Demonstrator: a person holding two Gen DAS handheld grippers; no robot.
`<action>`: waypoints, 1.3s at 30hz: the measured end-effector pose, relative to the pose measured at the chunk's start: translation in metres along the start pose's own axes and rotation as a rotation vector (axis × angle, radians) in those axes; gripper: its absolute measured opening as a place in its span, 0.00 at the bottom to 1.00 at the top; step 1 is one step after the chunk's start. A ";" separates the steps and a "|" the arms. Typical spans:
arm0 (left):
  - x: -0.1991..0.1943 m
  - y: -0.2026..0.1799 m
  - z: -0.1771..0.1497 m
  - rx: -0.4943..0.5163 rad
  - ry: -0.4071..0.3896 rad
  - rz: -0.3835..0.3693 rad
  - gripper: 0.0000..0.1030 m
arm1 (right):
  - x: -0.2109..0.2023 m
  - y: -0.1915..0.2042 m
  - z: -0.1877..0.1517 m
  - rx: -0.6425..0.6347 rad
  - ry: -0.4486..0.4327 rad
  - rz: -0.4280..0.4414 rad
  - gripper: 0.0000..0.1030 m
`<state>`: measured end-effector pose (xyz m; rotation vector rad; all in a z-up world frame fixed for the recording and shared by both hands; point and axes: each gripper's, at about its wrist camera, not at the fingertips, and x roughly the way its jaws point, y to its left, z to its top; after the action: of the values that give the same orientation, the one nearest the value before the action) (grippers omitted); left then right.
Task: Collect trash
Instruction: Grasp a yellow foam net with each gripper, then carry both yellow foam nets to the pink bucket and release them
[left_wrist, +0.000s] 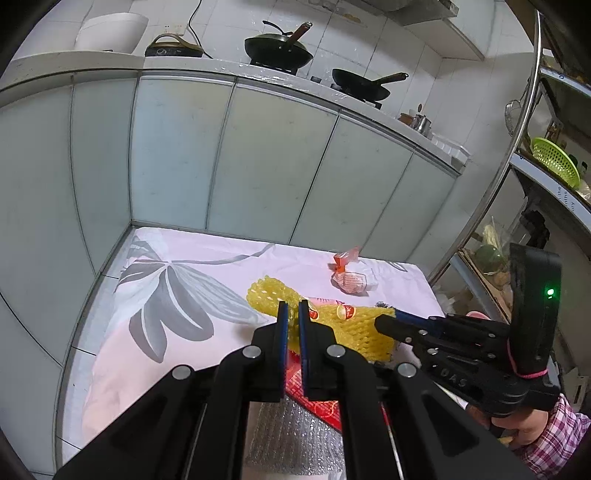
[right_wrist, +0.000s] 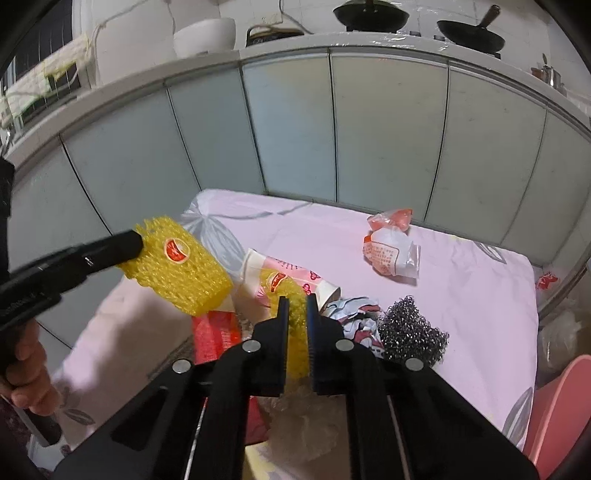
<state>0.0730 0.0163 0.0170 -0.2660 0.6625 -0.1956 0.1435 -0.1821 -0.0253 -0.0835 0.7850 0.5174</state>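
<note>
Two yellow foam fruit nets are held above the pink floral cloth. My left gripper is shut on one yellow foam net; in the right wrist view that net hangs from the left gripper's fingers. My right gripper is shut on the other yellow foam net, which also shows in the left wrist view. A red-and-white wrapper, a paper cup, a steel scourer and crumpled paper lie on the cloth.
A red packet and bubble wrap lie near the front edge. Pale cabinet doors wall the back and left. A metal rack with a green basket stands right. A pink bin is at the lower right.
</note>
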 end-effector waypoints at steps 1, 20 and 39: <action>-0.002 0.000 0.000 0.001 -0.002 0.000 0.05 | -0.007 0.000 0.000 0.007 -0.014 0.007 0.09; -0.030 -0.076 -0.006 0.092 -0.035 -0.110 0.05 | -0.130 -0.033 -0.039 0.157 -0.169 -0.066 0.09; 0.016 -0.225 -0.029 0.282 0.058 -0.285 0.05 | -0.214 -0.140 -0.113 0.405 -0.244 -0.305 0.09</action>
<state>0.0462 -0.2067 0.0542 -0.0821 0.6444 -0.5663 0.0103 -0.4223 0.0262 0.2292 0.6103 0.0706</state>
